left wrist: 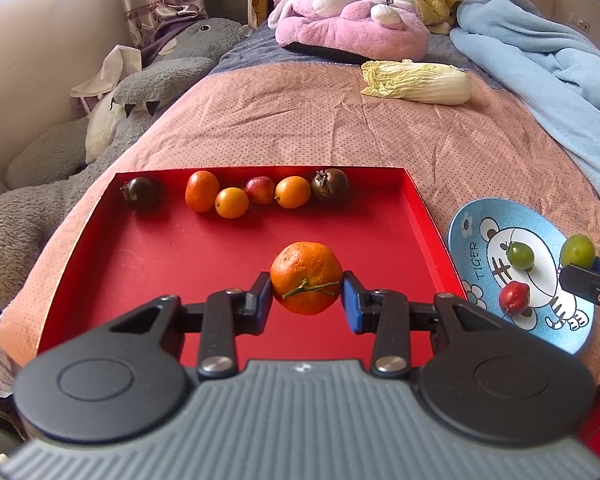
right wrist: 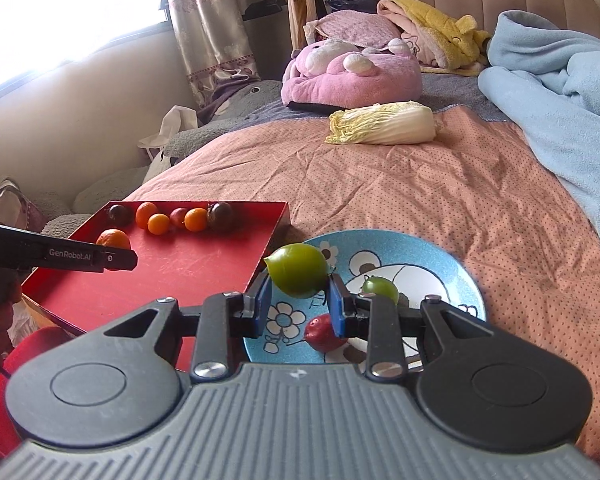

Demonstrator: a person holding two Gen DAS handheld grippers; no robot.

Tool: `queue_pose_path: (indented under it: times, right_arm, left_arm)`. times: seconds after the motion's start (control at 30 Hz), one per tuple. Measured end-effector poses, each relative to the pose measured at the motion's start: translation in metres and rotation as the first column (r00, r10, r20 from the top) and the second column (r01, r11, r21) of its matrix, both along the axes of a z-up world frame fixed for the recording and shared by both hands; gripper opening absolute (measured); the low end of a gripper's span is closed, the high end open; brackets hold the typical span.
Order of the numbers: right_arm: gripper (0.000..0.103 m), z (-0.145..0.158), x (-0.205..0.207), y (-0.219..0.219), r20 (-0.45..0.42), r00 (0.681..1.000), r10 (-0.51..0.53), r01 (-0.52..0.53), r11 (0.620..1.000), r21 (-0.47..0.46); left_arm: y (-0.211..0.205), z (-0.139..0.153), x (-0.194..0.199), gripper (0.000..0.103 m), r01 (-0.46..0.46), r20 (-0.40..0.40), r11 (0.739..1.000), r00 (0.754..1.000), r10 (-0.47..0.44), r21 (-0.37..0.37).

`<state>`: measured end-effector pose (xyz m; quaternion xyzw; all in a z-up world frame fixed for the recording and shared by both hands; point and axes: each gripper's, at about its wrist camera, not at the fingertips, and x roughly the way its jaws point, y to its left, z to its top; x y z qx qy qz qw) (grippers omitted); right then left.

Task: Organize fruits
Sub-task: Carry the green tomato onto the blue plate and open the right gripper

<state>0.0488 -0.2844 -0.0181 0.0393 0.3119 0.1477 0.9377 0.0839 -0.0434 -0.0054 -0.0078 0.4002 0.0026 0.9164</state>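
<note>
My left gripper (left wrist: 306, 294) is shut on a tangerine (left wrist: 306, 276) and holds it above the red tray (left wrist: 148, 264). Several small fruits (left wrist: 236, 194) line the tray's far wall: orange, red and two dark ones. My right gripper (right wrist: 298, 300) is shut on a green fruit (right wrist: 298, 270) above the left part of the blue tiger plate (right wrist: 432, 264). On the plate lie a smaller green fruit (right wrist: 380, 289) and a red fruit (right wrist: 324, 332). The plate (left wrist: 468, 228) also shows right of the tray in the left wrist view, with the right gripper's fingers (left wrist: 592, 280) over it.
Tray and plate rest on a pink dotted bedspread (left wrist: 320, 120). A napa cabbage (left wrist: 418, 82) lies farther back. A blue blanket (left wrist: 548, 64) is at the right, a pink plush (left wrist: 352, 20) at the head, a grey plush (left wrist: 100, 140) at the left edge.
</note>
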Motion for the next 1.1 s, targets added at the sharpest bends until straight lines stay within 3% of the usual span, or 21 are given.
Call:
queue_pose_path:
  times: [1.1]
  right_arm:
    - [0.035,-0.054,0.018,-0.02,-0.107,0.991,-0.085,0.078,0.994,-0.071]
  left_arm:
    - [-0.021,0.001,-0.01,0.04,0.079,0.006,0.997,0.997,-0.079,-0.011]
